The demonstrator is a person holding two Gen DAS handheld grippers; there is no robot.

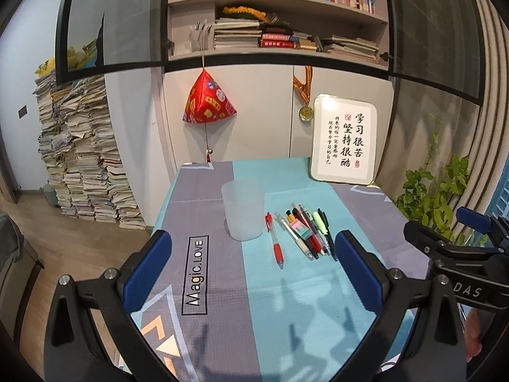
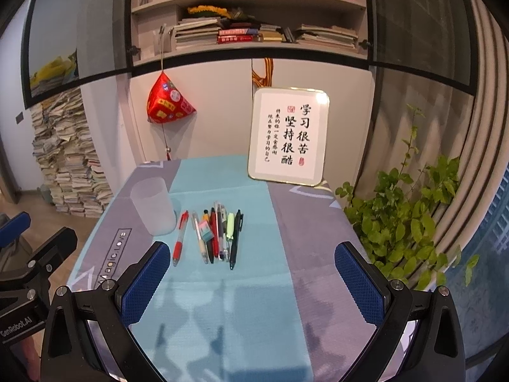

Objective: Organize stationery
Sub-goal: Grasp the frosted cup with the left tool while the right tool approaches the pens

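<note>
A frosted plastic cup (image 1: 243, 210) (image 2: 153, 206) stands upright on the table, nothing visible inside it. Just right of it lies a red pen (image 1: 275, 244) (image 2: 180, 238) on its own. Further right is a bunch of several pens (image 1: 310, 235) (image 2: 219, 235) with a small pastel eraser (image 1: 300, 227) (image 2: 206, 231) on top and a black pen (image 2: 236, 238) at its right side. My left gripper (image 1: 253, 270) hovers open over the near table, short of the cup and pens. My right gripper (image 2: 254, 278) is open too, nothing between its blue pads, short of the pens.
The table wears a teal and grey cloth (image 1: 203, 216) (image 2: 286, 222). A framed calligraphy board (image 1: 343, 138) (image 2: 288, 137) leans at the back right. A leafy plant (image 2: 404, 216) stands off the right edge. A red pouch (image 1: 208, 100) hangs on the cabinet; book stacks (image 1: 82, 152) stand on the left.
</note>
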